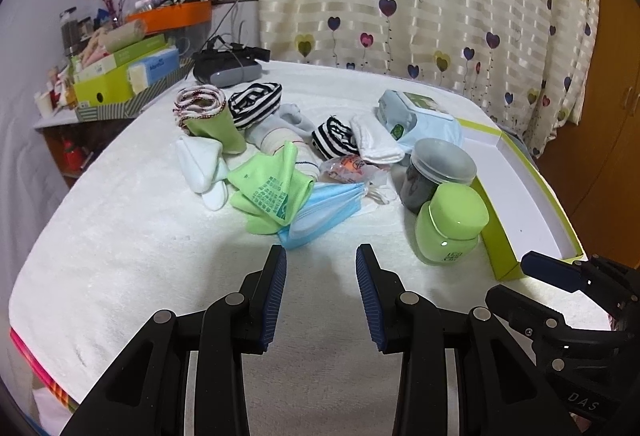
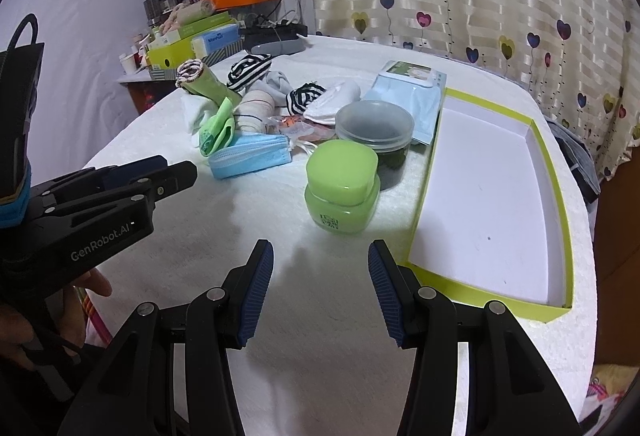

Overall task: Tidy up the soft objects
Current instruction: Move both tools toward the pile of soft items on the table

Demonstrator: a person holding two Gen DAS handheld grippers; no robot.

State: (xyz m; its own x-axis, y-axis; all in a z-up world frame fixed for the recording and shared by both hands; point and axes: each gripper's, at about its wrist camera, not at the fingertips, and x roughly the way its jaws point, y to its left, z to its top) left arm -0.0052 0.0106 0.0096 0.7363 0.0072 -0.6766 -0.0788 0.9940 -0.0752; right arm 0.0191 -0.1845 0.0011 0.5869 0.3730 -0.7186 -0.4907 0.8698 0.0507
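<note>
Left tool apart, right tool apart, both empty; green jar fronting sock pile.

"GenRobot.AI" on left tool body, "DAS" on right tool body, "Manhua"-ish on blue box

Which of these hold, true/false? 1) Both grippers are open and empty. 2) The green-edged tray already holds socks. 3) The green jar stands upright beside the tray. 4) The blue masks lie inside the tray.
1) True: the left gripper and the right gripper are open with nothing between the pads.
2) False: the tray is empty; the socks lie on the white cover.
3) True: the green jar stands upright, left of the tray.
4) False: the blue masks lie on the cover, left of the jar.
</note>
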